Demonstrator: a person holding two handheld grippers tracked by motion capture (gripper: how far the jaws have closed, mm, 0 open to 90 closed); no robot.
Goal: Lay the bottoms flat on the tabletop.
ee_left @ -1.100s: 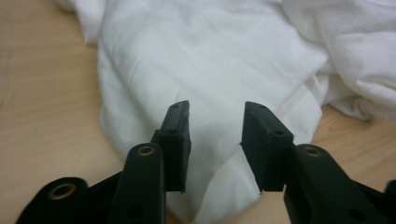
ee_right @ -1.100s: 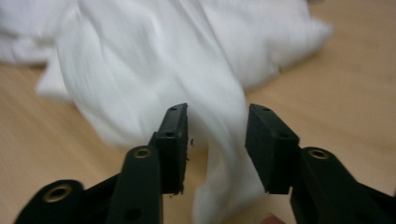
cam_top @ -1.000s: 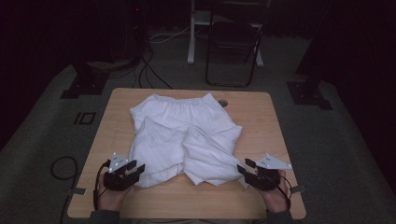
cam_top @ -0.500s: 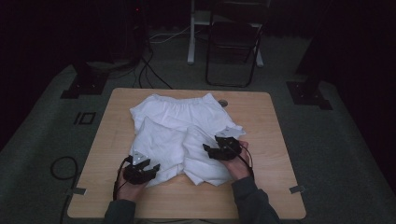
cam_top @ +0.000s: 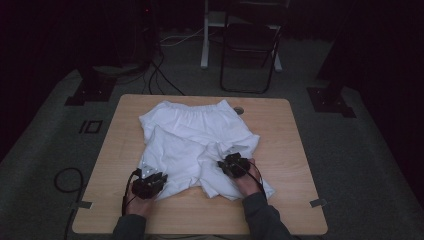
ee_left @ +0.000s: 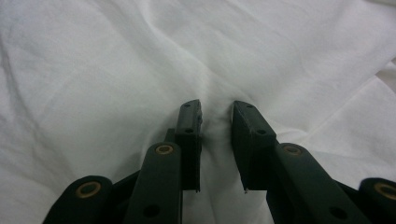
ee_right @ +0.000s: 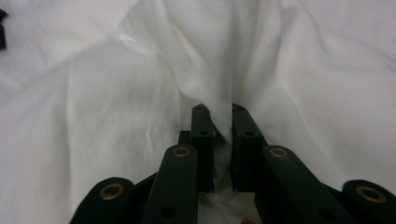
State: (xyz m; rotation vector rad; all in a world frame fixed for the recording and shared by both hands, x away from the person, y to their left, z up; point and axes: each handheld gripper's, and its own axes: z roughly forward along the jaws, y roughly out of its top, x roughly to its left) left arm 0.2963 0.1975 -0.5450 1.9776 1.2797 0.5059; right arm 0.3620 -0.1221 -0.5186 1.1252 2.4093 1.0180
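White shorts (cam_top: 190, 135) lie spread on the wooden table (cam_top: 290, 130), waistband at the far side. My left gripper (cam_top: 159, 177) rests on the near hem of the left leg. In the left gripper view its jaws (ee_left: 216, 116) have just been closing, and a small pucker of the shorts (ee_left: 140, 60) is squeezed between them. My right gripper (cam_top: 226, 162) sits on the right leg near the crotch. Its jaws (ee_right: 219, 121) have just been closing too and now pinch a raised fold of the shorts (ee_right: 205, 56).
A small round grommet (cam_top: 239, 110) sits in the table just beyond the waistband. Behind the table stand a black folding chair (cam_top: 247, 50) and a white post (cam_top: 205, 40). Cables (cam_top: 160, 75) run over the floor, with a loop (cam_top: 65, 180) at the left.
The right gripper has travelled left from the table's right edge onto the shorts' right leg. The left gripper has shifted right onto the left leg's hem. Both pairs of jaws have narrowed.
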